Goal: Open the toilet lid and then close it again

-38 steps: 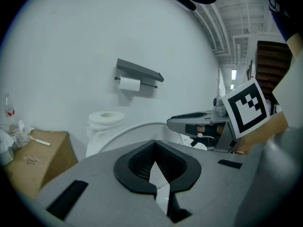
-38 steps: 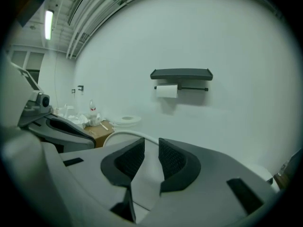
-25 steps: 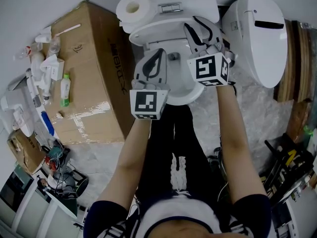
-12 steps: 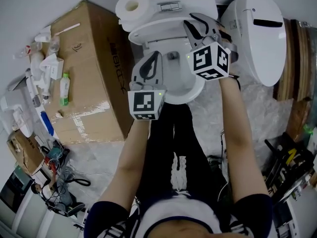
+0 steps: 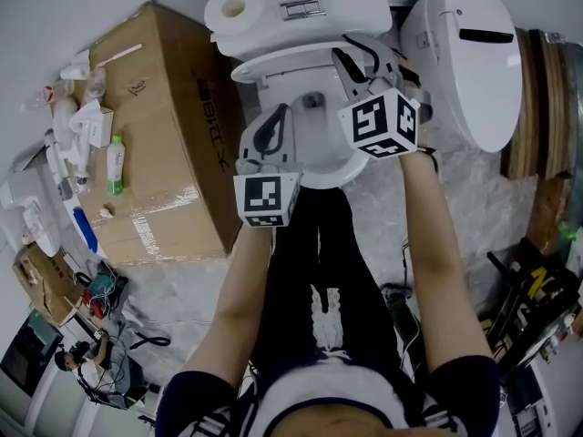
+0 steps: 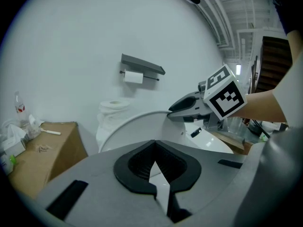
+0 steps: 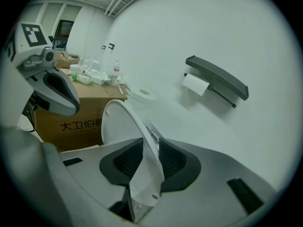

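A big cardboard box [image 5: 155, 126] fills ten o'clock of the head view. Its top is cluttered, with a green-and-white bottle [image 5: 114, 162] near the left edge and crumpled white packets [image 5: 91, 116] just above it. A roll of toilet paper [image 5: 234, 7] sits at eleven o'clock. At one o'clock lies a second white toilet unit [image 5: 474, 62], with wooden boards [image 5: 539, 107] just beyond it. Tangled cables [image 5: 109, 289] lie at eight o'clock. In the right gripper view a wall paper holder [image 7: 218, 79] hangs at two o'clock.
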The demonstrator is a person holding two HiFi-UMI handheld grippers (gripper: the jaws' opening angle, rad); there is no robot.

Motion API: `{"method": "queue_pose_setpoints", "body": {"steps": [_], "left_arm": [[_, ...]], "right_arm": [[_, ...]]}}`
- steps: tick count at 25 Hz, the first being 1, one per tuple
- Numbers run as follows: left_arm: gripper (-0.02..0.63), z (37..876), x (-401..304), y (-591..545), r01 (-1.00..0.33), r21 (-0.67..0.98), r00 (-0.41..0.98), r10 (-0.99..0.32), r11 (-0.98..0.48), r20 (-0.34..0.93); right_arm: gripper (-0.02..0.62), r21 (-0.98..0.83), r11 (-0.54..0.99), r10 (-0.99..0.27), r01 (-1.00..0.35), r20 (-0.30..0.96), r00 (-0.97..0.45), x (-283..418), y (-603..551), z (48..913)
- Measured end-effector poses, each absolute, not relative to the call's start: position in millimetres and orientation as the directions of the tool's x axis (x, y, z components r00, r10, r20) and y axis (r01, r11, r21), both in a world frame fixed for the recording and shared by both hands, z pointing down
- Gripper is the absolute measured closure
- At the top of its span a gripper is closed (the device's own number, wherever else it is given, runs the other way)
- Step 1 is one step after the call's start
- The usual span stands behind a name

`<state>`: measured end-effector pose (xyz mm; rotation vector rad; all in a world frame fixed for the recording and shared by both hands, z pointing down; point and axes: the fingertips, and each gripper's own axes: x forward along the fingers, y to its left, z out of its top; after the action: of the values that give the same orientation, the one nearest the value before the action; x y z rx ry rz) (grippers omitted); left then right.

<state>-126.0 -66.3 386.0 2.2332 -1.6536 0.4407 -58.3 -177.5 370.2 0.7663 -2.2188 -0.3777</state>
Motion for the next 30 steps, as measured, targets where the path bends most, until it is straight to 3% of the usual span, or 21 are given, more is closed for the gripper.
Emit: {"method": "queue_pose_setpoints", "body": {"steps": [30], "left_arm": [[0.600,393.0,-107.7,-23.1,-0.956,0.051,0.281,-0.845,-0.290,0.455]], "right_arm": [[0.511,0.444,0.814,-0.580,-0.375,0.576,-0.576,-36.8,-95.4,380.3]]}}
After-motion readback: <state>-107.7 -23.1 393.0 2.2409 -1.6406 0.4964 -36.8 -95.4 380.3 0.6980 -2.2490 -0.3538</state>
